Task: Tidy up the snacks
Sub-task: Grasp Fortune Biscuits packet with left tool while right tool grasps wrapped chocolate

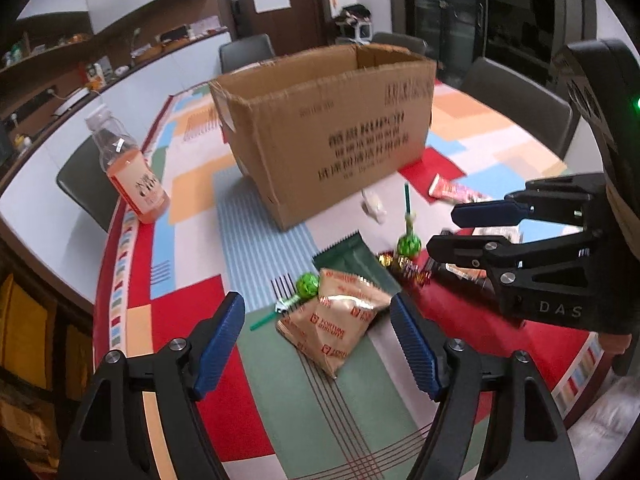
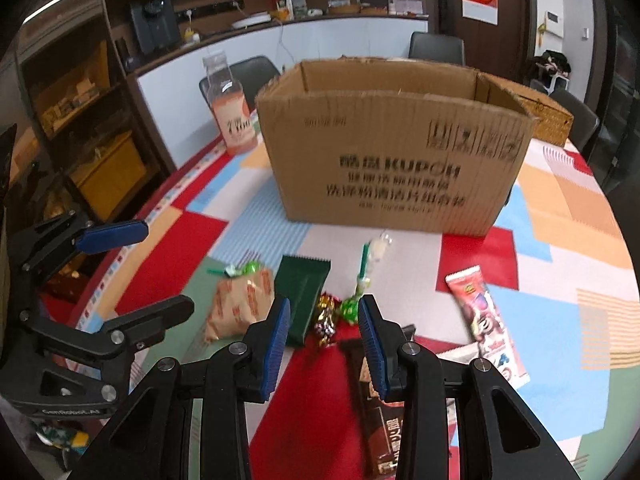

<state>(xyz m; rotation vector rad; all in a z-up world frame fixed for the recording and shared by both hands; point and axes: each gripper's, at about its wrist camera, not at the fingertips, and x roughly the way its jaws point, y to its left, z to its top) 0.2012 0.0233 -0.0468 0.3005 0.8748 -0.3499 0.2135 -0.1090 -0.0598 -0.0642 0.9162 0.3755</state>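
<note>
An open cardboard box (image 1: pixel 328 132) (image 2: pixel 396 152) stands on the patterned table. Snacks lie in front of it: a tan biscuit bag (image 1: pixel 340 320) (image 2: pixel 238 308), a dark green packet (image 1: pixel 352 258) (image 2: pixel 304 300), two green lollipops (image 1: pixel 307 286) (image 1: pixel 409 244) (image 2: pixel 351 309), a gold-red candy (image 2: pixel 326 318), a red-white wrapper (image 2: pixel 486 320) and a brown bar (image 2: pixel 384 412). My left gripper (image 1: pixel 318 340) is open and empty just above the biscuit bag. My right gripper (image 2: pixel 324 340) (image 1: pixel 444 228) is open and empty over the candy and lollipop.
An orange drink bottle (image 1: pixel 128 160) (image 2: pixel 232 108) stands left of the box. A small white wrapped sweet (image 1: pixel 372 204) lies near the box front. Chairs (image 1: pixel 520 104) ring the table; a wicker basket (image 2: pixel 544 116) sits behind the box.
</note>
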